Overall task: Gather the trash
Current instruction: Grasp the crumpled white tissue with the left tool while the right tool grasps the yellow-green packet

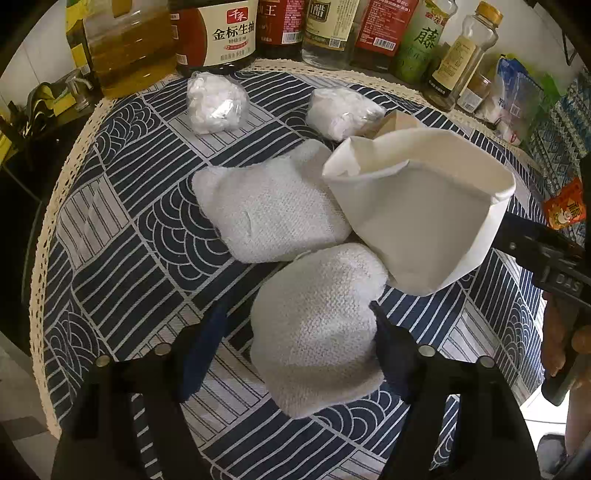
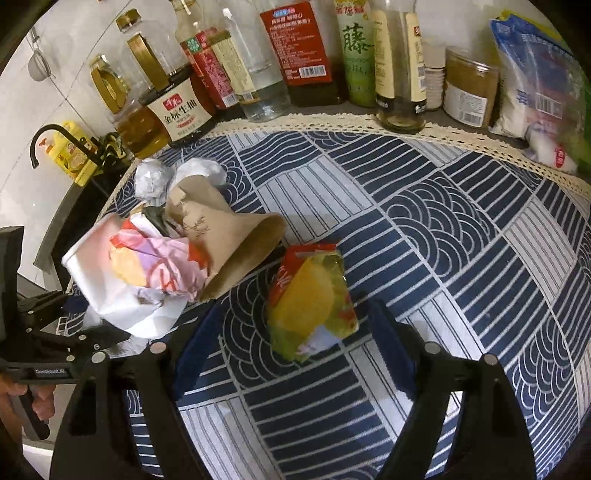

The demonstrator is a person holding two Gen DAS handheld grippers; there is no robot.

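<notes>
In the left wrist view a white paper bag (image 1: 424,218) lies on its side on the blue patterned tablecloth (image 1: 155,229), mouth toward the right. Two crumpled white paper towels lie next to it, one in the middle (image 1: 273,214) and one (image 1: 317,332) between the open fingers of my left gripper (image 1: 295,332). Two white wrapped balls (image 1: 214,101) (image 1: 341,112) lie farther back. In the right wrist view the bag (image 2: 122,295) holds a crumpled colourful wrapper (image 2: 159,266). A yellow-green snack wrapper (image 2: 314,299) lies between the open fingers of my right gripper (image 2: 291,328).
Bottles of oil and sauces (image 1: 229,33) stand in a row along the back edge, with jars and plastic bags (image 2: 532,85) at the back right. A sink tap (image 2: 48,144) is at the left. A brown paper piece (image 2: 225,236) lies against the bag.
</notes>
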